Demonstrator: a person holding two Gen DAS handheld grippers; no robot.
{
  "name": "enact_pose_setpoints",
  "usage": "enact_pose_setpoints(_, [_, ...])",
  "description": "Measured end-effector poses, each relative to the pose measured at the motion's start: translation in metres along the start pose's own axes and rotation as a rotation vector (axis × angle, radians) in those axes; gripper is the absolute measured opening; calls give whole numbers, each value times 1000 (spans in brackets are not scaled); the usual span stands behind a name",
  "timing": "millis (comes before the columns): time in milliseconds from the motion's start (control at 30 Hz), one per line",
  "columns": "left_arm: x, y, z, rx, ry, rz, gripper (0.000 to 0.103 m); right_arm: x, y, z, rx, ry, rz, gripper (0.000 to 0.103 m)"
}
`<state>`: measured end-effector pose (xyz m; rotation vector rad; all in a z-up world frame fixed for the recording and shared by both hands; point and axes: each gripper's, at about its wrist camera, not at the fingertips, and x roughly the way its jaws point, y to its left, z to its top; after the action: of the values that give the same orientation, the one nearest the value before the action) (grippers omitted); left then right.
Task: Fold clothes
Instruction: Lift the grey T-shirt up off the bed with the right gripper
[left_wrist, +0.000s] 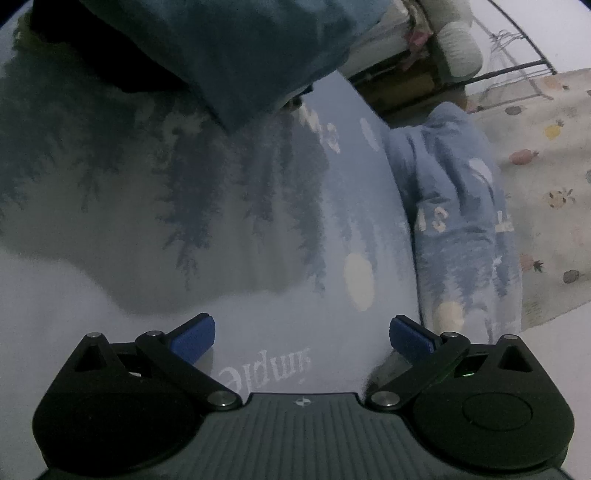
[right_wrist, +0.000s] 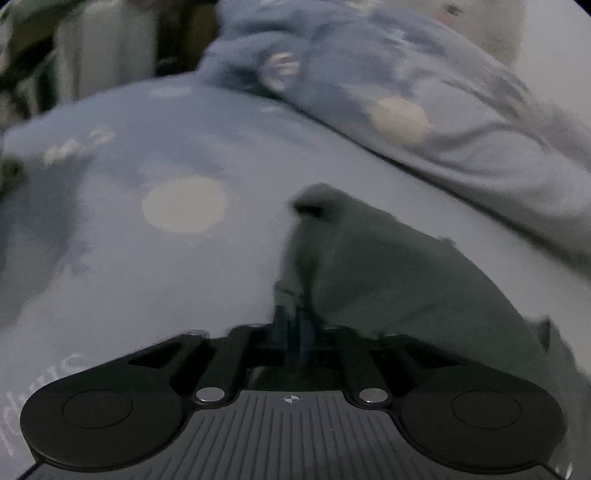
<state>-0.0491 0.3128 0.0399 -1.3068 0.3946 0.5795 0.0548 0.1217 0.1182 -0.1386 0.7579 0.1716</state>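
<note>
A dark green-grey garment (right_wrist: 391, 280) lies over a pale blue printed sheet (right_wrist: 110, 258), and my right gripper (right_wrist: 293, 332) is shut on its near edge. The cloth rises in a fold from between the closed fingers. In the left wrist view a dark teal garment (left_wrist: 229, 55) hangs across the top, lifted off the sheet (left_wrist: 258, 221). Whether it is the same garment cannot be told. My left gripper (left_wrist: 301, 339) hovers low over the sheet, open, with nothing between its blue pads (left_wrist: 192, 339).
A bunched blue blanket (left_wrist: 458, 206) with the same tree-and-moon print lies along the sheet's right side, also seen as the blanket (right_wrist: 406, 92) at the top right. A white fruit-patterned cloth (left_wrist: 546, 192) lies beyond it. Furniture and a wire rack (left_wrist: 517, 55) stand at the far right.
</note>
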Motion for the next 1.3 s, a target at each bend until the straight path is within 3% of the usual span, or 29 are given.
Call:
enact_pose_setpoints(267, [2,-3,-12,25,40,-18,103,-48,-93,-29,270,-6,-121,6])
enact_pose_setpoints(400, [5,-5,-21,43,65,-17,103,-72,-139,-44,404,-9,-181,11])
enact_pose_setpoints(467, [7,-8,-26,53,75,-18,103,-83,-140,-46,377,-5,-235,11])
enact_pose_setpoints(567, [9,-11,-32,65,88,-20,103,-97,-125,-39,282,-41,-265,13])
enact_pose_setpoints(600, [9,-12,-33,67,92,-21,103,-102,-113,-32,221,-72,-251,19])
enact_pose_setpoints(700, [10,-12,-35,70,99,-20,103,-101,-79,-14,40,-146,-192,50])
enact_pose_setpoints(733, [11,-12,-34,68,100,-19,103,-95,-69,-9,-26,-156,-175,53])
enact_pose_setpoints(867, [12,-11,-34,61,93,-14,103,-52,-34,1,-277,-113,-109,53])
enact_pose_setpoints(1033, [14,-12,-34,60,97,-13,103,6,-22,0,-437,-2,-135,53])
enact_pose_setpoints(1100, [14,-11,-34,57,100,-13,103,21,-25,1,-430,39,-147,51])
enact_pose_setpoints(1133, [14,-11,-33,54,101,-14,103,28,-27,3,-411,55,-152,43])
enact_pose_setpoints(1167, [14,-10,-33,51,102,-14,103,26,-31,5,-385,53,-150,34])
enact_pose_setpoints(1200, [14,-10,-33,48,103,-15,103,24,-34,6,-359,51,-149,13])
enact_pose_setpoints(1233, [14,-10,-33,45,105,-16,103,22,-37,8,-333,50,-147,6])
enact_pose_setpoints(1300, [13,-9,-32,38,107,-18,103,20,-45,19,-269,47,-133,4])
